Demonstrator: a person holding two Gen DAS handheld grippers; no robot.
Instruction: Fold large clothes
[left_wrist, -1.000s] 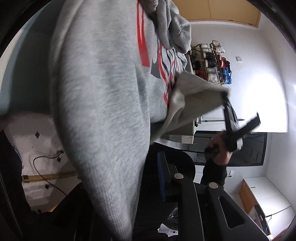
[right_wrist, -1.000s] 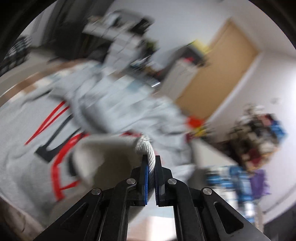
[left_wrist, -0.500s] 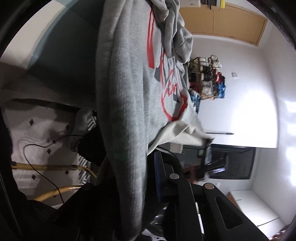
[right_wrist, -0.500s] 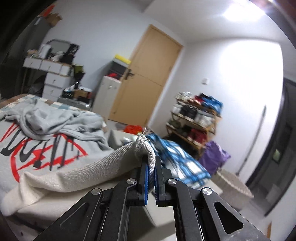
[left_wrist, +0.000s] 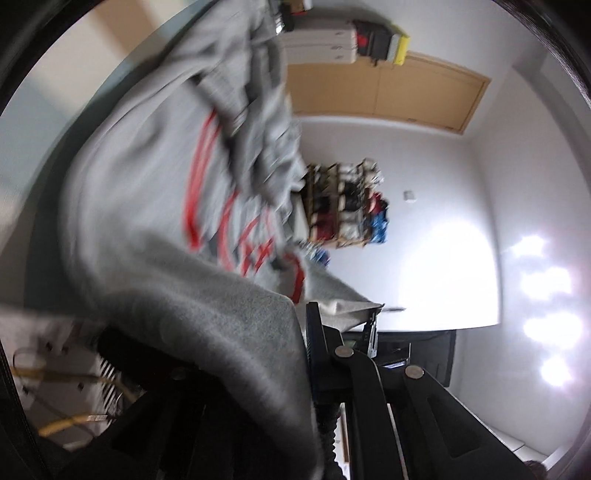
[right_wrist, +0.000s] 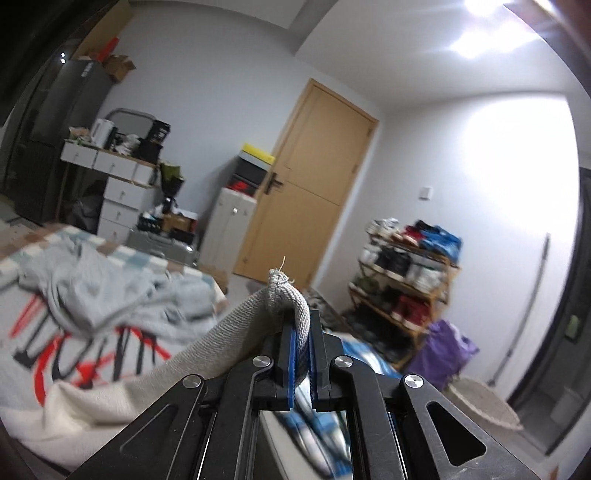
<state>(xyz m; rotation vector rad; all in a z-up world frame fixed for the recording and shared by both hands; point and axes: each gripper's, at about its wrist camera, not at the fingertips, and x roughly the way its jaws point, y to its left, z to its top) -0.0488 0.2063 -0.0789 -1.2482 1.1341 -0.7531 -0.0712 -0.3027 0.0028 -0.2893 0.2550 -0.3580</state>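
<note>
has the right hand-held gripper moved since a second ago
Yes. The right hand-held gripper, shut on the sweatshirt hem, has risen and swung: the wooden door now sits above its tips, not far right.

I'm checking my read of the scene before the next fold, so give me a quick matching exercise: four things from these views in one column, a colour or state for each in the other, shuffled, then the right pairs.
Things:
1. sweatshirt
2. right gripper
3. door
4. bag beside the shoe rack

Colour or state:
A. purple
B. grey with red and black print
C. shut, light wood
D. clamped on a ribbed hem corner

Pairs: 1-B, 2-D, 3-C, 4-A
</note>
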